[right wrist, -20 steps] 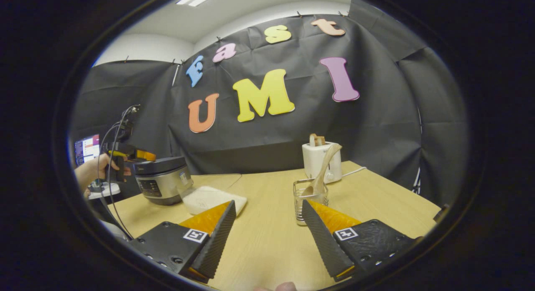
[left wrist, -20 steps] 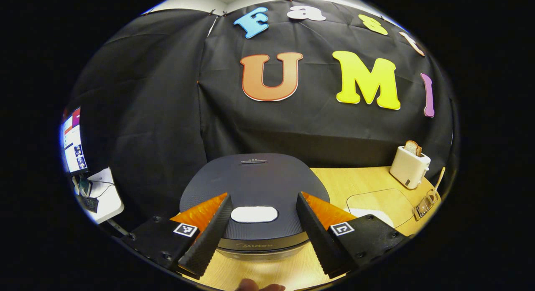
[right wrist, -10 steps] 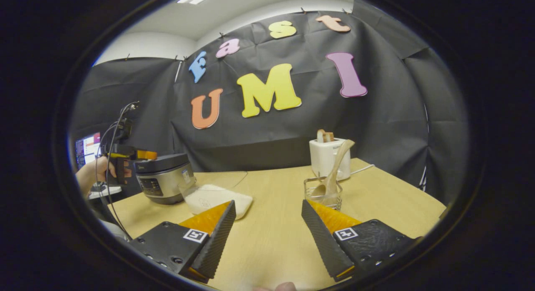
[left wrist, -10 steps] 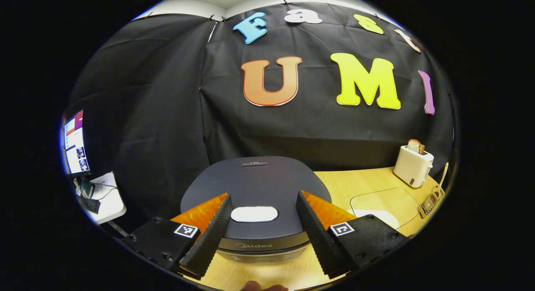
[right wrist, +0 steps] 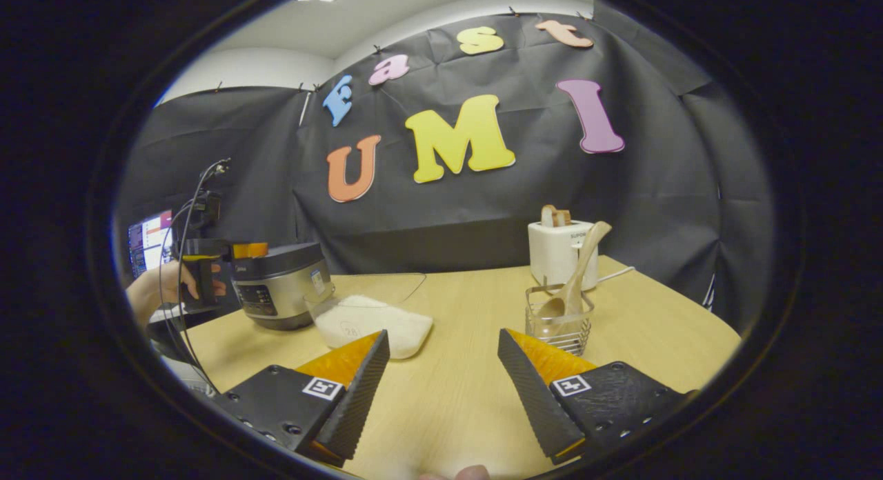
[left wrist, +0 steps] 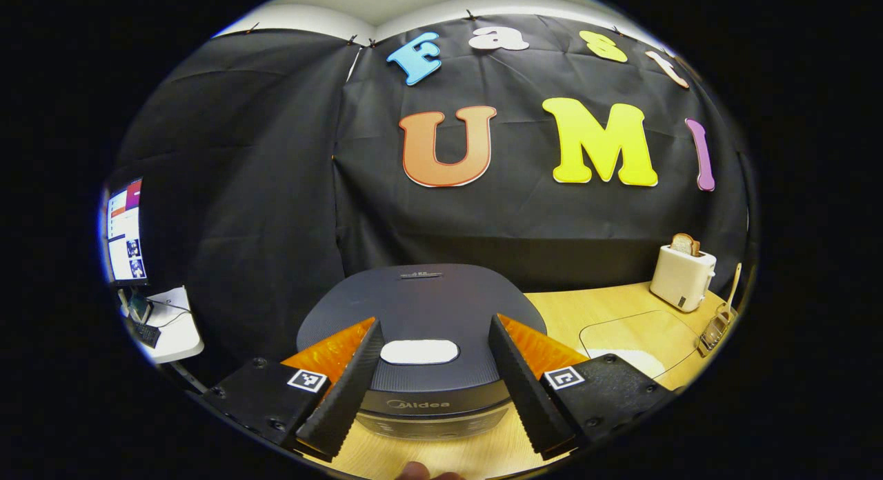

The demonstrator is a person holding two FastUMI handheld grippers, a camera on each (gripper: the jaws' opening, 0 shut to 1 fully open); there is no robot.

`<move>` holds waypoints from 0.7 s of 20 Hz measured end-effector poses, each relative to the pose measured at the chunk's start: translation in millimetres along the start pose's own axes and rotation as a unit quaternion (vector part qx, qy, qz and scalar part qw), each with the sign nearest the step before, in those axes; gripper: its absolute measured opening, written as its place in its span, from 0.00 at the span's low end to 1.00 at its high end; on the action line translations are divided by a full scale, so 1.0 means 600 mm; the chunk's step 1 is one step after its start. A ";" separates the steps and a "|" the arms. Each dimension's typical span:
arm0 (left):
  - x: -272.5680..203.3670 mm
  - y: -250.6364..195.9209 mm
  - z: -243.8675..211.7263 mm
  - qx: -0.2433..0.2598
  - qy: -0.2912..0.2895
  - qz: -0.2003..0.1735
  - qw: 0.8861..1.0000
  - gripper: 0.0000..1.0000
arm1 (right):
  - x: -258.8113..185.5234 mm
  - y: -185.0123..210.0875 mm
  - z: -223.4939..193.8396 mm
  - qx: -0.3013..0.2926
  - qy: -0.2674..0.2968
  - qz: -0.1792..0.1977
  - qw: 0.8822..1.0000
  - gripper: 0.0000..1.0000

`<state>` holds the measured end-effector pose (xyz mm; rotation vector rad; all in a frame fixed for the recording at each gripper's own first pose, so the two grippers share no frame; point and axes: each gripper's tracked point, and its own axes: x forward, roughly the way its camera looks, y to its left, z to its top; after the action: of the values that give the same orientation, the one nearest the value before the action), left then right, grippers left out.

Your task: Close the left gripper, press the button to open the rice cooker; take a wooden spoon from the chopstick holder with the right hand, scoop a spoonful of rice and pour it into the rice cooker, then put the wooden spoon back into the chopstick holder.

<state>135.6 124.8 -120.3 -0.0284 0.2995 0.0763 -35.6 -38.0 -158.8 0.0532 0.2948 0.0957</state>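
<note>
The left tool [left wrist: 433,380] hangs just over the front of the cooker [left wrist: 421,314], its fingers spread wide to either side of the pale button [left wrist: 419,352] on the lid; that straddle lines the tool up with the button, but the task wants the fingers brought together first so they make one blunt point to press with, and that closing is not yet done. The lid is down, so the cooker is not open. The right tool [right wrist: 441,387] is likewise open and empty, held low above the desk [right wrist: 455,390] and aimed toward the wire holder [right wrist: 557,326], where the spoon [right wrist: 574,280] stands bowl down and handle leaning up and away, easy to pinch from the side. The rice [right wrist: 372,326] lies in a clear dish between cooker and holder, a short carry either way. A toaster [right wrist: 560,251] stands behind the holder, near enough that the reach for the spoon should come from the front.
</note>
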 end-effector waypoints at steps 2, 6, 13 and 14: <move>-0.001 0.002 0.003 -0.002 -0.004 0.004 1.000 0.98 | -0.007 -0.007 0.007 -0.005 -0.008 -0.008 1.000 0.94; -0.002 0.001 0.006 -0.002 -0.007 0.008 1.000 0.98 | -0.022 -0.026 0.016 -0.007 -0.017 -0.025 1.000 0.94; -0.075 -0.005 0.078 -0.013 -0.050 0.027 0.998 0.99 | -0.033 -0.049 0.070 -0.018 -0.052 -0.053 0.997 0.95; -0.097 -0.010 0.100 -0.008 -0.069 0.027 0.997 0.99 | -0.032 -0.051 0.086 -0.022 -0.062 -0.059 0.996 0.95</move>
<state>98.4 116.9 -46.0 -0.0314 0.1625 0.1334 -36.4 -72.2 -105.8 -0.0013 0.1706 -0.0185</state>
